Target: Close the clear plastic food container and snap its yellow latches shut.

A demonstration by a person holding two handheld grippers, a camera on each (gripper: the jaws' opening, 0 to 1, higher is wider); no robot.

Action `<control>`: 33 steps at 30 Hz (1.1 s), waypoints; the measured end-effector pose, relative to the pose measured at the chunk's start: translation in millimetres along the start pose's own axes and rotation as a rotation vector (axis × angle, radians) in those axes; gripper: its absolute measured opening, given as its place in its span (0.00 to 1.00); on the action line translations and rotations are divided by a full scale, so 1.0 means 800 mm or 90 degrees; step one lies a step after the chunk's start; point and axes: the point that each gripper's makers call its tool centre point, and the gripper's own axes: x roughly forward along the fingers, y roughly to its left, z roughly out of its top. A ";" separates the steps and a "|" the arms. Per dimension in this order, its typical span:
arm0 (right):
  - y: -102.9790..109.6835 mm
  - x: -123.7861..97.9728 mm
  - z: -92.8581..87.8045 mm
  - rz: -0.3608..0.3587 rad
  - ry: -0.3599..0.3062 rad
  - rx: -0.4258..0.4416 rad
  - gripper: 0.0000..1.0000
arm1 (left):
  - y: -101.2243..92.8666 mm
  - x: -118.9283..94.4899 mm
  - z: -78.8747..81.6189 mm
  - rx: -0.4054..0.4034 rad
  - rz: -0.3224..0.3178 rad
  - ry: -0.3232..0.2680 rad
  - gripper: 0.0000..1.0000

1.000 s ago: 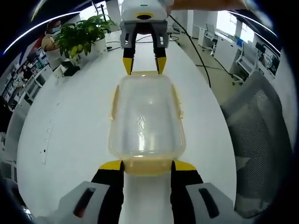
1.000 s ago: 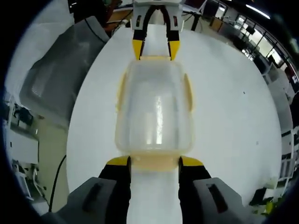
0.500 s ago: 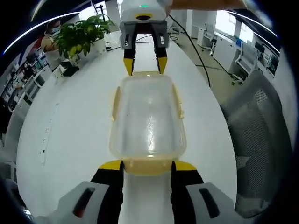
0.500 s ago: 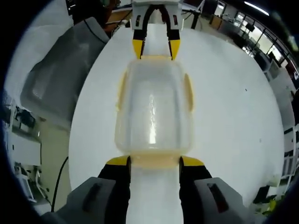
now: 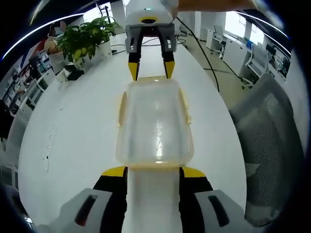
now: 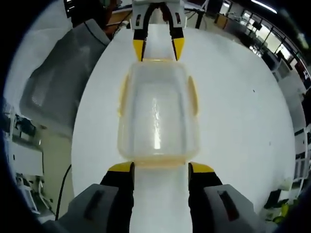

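While we look along the left gripper (image 5: 153, 171), we see on the far left a potted plant (image 5: 83, 39) standing on the white table (image 5: 73, 131), and near the middle the clear plastic food container (image 5: 153, 124) lying flat on the same table with its lid on. Its yellow latches (image 5: 185, 107) run along the long sides, and we cannot tell if they are snapped down. Our left gripper has its jaws apart, one at each side of the near short end of the container, and they hold nothing; whether they touch the container we cannot tell. At the far short end we see the right gripper (image 5: 150, 72), also with its jaws spread, the yellow tips just at the rim. To the right of the table stands a grey office chair (image 5: 269, 145). In the right gripper view, the same chair (image 6: 53, 87) is on the left side, the container (image 6: 156, 116) lies in the middle on the table (image 6: 243, 126), and our right gripper (image 6: 160, 171) stands released with its two jaws beside the near end, while the left gripper (image 6: 155, 48) waits at the far end with its jaws apart too.
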 end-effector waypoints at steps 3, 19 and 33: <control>0.000 -0.004 0.002 -0.007 -0.001 0.004 0.40 | 0.000 -0.005 0.001 -0.001 0.003 -0.002 0.35; 0.002 -0.025 0.022 -0.074 -0.048 0.089 0.37 | -0.008 -0.020 0.013 -0.091 0.032 -0.024 0.31; 0.007 -0.024 0.031 -0.122 -0.126 0.226 0.36 | -0.004 -0.024 0.014 -0.282 0.104 -0.074 0.33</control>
